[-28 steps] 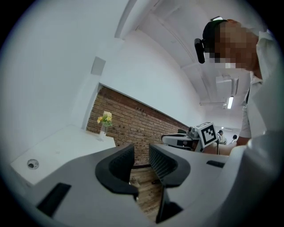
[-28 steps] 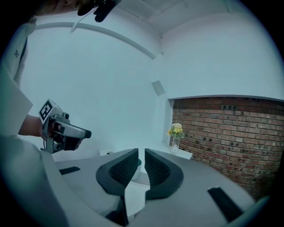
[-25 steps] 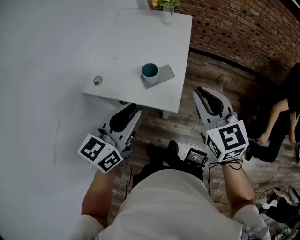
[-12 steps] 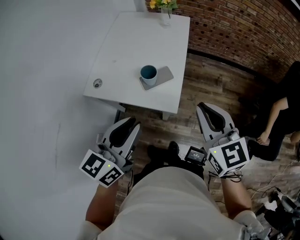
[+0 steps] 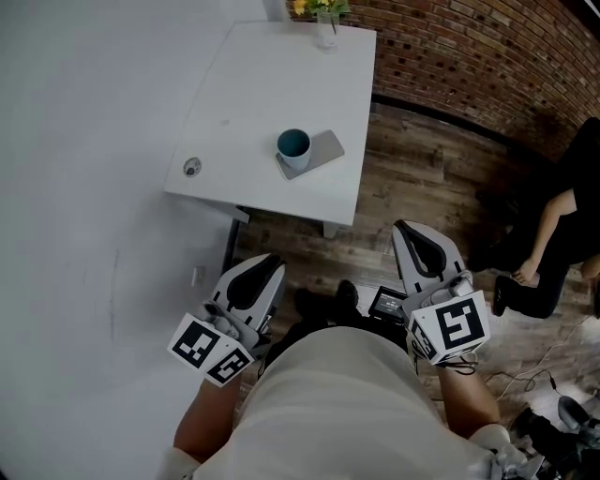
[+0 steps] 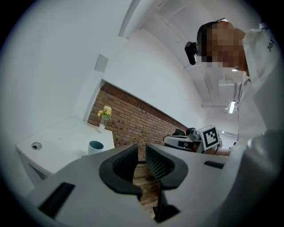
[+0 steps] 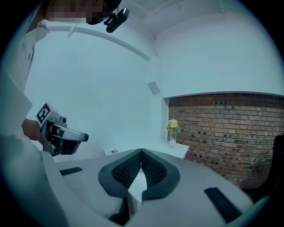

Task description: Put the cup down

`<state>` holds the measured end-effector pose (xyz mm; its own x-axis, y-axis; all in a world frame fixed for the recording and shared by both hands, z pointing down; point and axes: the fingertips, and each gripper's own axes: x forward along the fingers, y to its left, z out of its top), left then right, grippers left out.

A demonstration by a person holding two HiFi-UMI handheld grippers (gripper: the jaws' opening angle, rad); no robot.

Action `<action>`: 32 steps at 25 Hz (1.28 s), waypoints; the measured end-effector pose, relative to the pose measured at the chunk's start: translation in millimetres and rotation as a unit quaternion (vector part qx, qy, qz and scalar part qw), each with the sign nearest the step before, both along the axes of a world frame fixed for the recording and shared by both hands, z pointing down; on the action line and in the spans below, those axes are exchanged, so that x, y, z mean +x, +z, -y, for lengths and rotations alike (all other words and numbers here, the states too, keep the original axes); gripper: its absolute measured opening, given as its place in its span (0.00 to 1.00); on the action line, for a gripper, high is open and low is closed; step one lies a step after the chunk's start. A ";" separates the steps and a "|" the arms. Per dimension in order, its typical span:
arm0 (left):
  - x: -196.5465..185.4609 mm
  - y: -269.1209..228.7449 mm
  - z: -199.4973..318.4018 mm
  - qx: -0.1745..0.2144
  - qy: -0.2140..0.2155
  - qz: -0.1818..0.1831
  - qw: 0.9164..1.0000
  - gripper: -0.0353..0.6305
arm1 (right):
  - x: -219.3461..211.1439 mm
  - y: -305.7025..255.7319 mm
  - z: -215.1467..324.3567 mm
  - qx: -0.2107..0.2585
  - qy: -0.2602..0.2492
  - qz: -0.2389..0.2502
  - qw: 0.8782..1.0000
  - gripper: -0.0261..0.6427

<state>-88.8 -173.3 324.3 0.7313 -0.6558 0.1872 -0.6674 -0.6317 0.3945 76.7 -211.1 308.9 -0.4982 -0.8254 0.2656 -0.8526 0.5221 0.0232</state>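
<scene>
A teal cup (image 5: 293, 146) stands upright on a grey mat (image 5: 323, 150) on the white table (image 5: 272, 84); it also shows small in the left gripper view as the cup (image 6: 95, 146). Both grippers are held low over the wooden floor, close to the person's body and well short of the table. My left gripper (image 5: 260, 269) (image 6: 141, 150) has just been closing, and its jaws stand shut with nothing between them. My right gripper (image 5: 413, 234) (image 7: 141, 153) has likewise just closed, its pads meeting on nothing.
A glass vase of yellow flowers (image 5: 324, 17) stands at the table's far edge, and a small round fitting (image 5: 192, 167) sits near its left corner. A brick wall (image 5: 487, 56) runs behind. A seated person (image 5: 562, 216) is at the right; cables lie on the floor (image 5: 544, 375).
Both grippers have drawn back from the table toward the person's body. The cup stays in place on its mat.
</scene>
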 end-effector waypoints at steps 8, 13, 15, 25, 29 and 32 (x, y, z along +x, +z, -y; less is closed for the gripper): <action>0.9 0.8 1.4 -0.005 0.004 0.000 1.000 0.14 | -6.5 4.6 -2.4 -0.009 -0.011 0.000 1.000 0.06; 4.6 0.7 4.4 -0.006 0.009 -0.001 1.000 0.14 | -4.4 -3.0 3.7 0.000 -0.012 0.001 1.000 0.06; 5.6 0.8 5.1 -0.007 0.011 -0.002 1.000 0.14 | -2.9 -3.5 5.8 -0.001 -0.012 0.001 1.000 0.06; 5.5 2.4 8.0 -0.008 0.011 -0.004 1.000 0.14 | -2.0 -6.1 12.9 0.003 -0.015 -0.004 1.000 0.06; 3.7 3.6 9.1 -0.011 0.012 -0.004 1.000 0.14 | -3.9 -6.2 13.8 0.004 -0.016 -0.006 1.000 0.06; 2.6 2.8 11.3 -0.014 0.013 -0.005 1.000 0.14 | -3.5 -7.0 16.8 0.003 -0.013 -0.007 1.000 0.05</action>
<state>-86.2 -184.6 327.2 0.7497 -0.6316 0.1978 -0.6471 -0.6368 0.4192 73.2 -227.9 301.9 -0.5160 -0.8135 0.2684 -0.8380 0.5442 0.0384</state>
